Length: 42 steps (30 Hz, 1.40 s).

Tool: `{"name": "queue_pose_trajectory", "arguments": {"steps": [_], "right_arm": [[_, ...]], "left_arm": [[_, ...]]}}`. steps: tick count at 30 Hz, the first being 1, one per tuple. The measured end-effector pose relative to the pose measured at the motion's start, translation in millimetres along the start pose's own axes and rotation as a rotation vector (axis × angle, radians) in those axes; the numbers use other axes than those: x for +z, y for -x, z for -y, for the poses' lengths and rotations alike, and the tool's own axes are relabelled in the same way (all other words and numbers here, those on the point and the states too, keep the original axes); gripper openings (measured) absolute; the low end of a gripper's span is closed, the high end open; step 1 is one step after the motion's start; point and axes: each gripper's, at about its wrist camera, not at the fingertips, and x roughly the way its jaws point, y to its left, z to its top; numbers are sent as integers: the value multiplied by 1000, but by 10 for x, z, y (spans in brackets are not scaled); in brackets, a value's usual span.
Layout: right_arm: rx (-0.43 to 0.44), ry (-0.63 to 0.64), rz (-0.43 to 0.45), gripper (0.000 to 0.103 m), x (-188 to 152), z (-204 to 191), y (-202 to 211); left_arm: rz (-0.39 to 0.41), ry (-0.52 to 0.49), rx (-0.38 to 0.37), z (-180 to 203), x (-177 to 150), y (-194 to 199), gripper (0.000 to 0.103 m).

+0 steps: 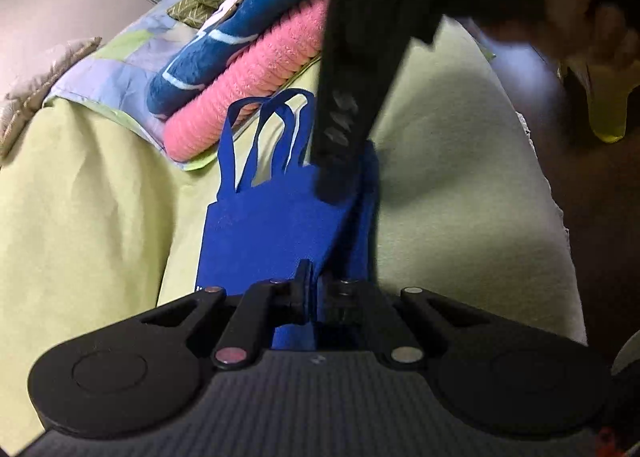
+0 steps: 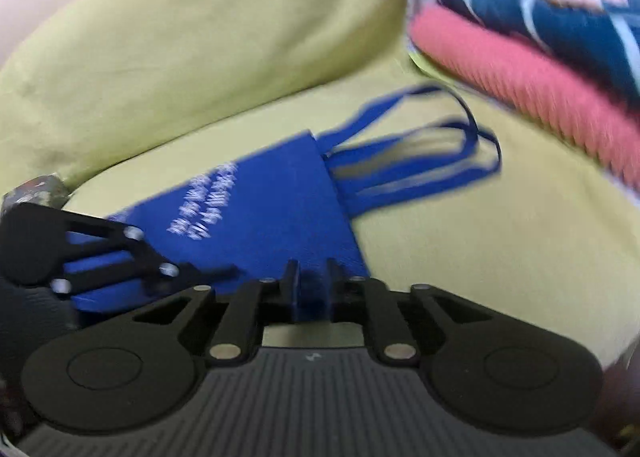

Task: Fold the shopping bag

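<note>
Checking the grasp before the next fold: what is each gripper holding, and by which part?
Both hold the blue fabric shopping bag: left gripper and right gripper each pinch its bottom edge, opposite the handles.

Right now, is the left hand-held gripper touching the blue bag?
Touching. In the left wrist view, the left hand-held gripper has its fingers closed on the blue bag, blue fabric pinched between them.
</note>
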Motion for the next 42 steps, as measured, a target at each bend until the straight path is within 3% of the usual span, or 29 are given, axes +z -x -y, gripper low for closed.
{"name": "queue_pose_trajectory", "arguments": {"steps": [2, 4, 7, 9, 11, 14, 17, 19, 24, 27, 30, 33, 37, 40, 42], "right_arm": [[4, 0, -16, 0, 19, 35, -10], [16, 11, -34, 0, 46, 52, -15], [6, 48, -25, 0, 17, 18, -14], [0, 51, -13, 0, -15, 0, -15], [-13, 65, -5, 0, -40, -38, -8], [-51, 112, 4, 0, -84, -139, 38], [-80, 153, 3, 0, -96, -211, 60], [-86, 151, -3, 0, -87, -215, 65], [-94, 148, -2, 0, -87, -213, 65], [-101, 162, -3, 0, -92, -230, 61], [-108, 170, -3, 0, -103, -244, 58], [-117, 179, -3, 0, -109, -264, 56], [-128, 198, -6, 0, -114, -300, 49], [-129, 200, -7, 0, -112, -306, 48], [-124, 197, -8, 0, -103, -294, 48]], "left_arm": [[0, -9, 0, 24, -5, 52, 0], [-11, 70, -54, -73, 15, 184, 5], [9, 346, -186, -418, -39, 526, 17], [45, 550, -237, -672, -147, 775, 17], [43, 690, -199, -850, -244, 864, 17], [-48, 775, -112, -945, -279, 660, 16], [-227, 813, -43, -879, -344, 308, 16], [-304, 839, 2, -801, -484, 252, 17], [-420, 755, 173, -642, -987, 620, 17], [-542, 683, 301, -594, -1348, 769, 14], [-519, 697, 300, -608, -1484, 858, 13], [-517, 576, 335, -533, -1314, 872, 14], [-381, 633, 340, -657, -1037, 998, 20], [-448, 596, 420, -827, -1109, 804, 21], [-569, 642, 401, -976, -1341, 619, 18]]}}
